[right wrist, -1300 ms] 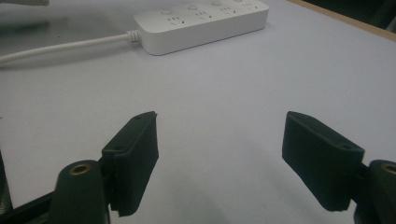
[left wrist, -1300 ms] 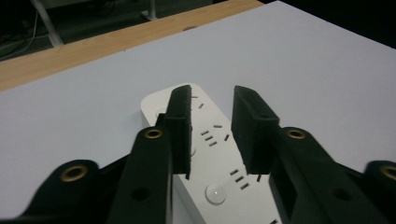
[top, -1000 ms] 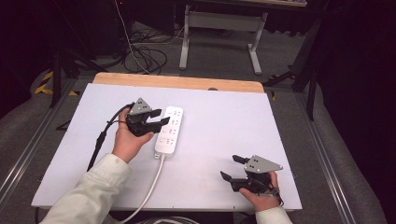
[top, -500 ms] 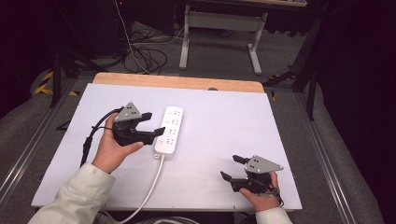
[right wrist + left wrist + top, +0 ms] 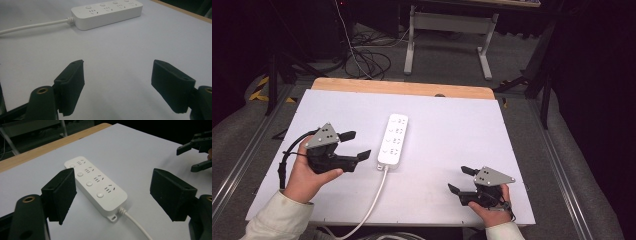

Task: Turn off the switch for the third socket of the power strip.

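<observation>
Even overhead light on the white table [image 5: 452, 125], dark surroundings beyond, soft short shadows, mild grain, near jaws slightly soft in both gripper views, no glare.

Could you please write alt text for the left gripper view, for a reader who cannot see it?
A white power strip with four sockets and four round buttons lies on a pale table, its cord trailing toward the camera. The left gripper frames it, black jaws wide apart with nothing between them. The right gripper shows at the far right.
</observation>
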`<state>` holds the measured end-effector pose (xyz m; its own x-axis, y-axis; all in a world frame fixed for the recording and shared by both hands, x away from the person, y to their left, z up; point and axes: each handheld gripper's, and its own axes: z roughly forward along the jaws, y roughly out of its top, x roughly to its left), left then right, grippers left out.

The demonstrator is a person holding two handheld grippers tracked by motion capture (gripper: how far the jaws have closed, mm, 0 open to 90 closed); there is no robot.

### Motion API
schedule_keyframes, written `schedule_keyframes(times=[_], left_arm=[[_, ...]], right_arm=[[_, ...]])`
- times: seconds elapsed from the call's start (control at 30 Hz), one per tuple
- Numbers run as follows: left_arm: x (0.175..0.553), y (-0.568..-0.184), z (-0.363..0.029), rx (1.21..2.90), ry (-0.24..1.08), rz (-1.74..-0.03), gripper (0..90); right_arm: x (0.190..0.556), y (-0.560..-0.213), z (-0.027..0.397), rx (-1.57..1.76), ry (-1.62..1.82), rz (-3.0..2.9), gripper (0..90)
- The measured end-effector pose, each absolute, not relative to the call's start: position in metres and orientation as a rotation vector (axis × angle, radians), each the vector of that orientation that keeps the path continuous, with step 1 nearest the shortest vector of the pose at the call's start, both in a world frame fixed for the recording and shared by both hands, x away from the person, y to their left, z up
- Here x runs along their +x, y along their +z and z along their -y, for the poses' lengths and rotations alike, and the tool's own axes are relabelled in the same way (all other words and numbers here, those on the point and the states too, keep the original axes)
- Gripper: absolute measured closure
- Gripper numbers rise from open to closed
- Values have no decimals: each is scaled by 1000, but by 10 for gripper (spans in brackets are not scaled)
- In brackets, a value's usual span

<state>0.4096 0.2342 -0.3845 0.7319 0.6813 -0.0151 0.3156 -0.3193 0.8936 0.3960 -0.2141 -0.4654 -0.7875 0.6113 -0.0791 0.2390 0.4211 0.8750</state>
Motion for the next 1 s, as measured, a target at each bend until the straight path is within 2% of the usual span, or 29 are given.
schedule_keyframes(times=[0.37, 0.8, 1.0], left_arm=[[390, -406, -266, 1848, 429, -796, 205], [379, -438, -289, 1859, 450, -796, 186], [374, -450, -299, 1841, 400, -814, 196]], right_arm=[[396, -465, 215, 734, 1335, -2289, 265], [396, -465, 215, 725, 1335, -2290, 265], [396, -465, 216, 728, 1336, -2291, 265]])
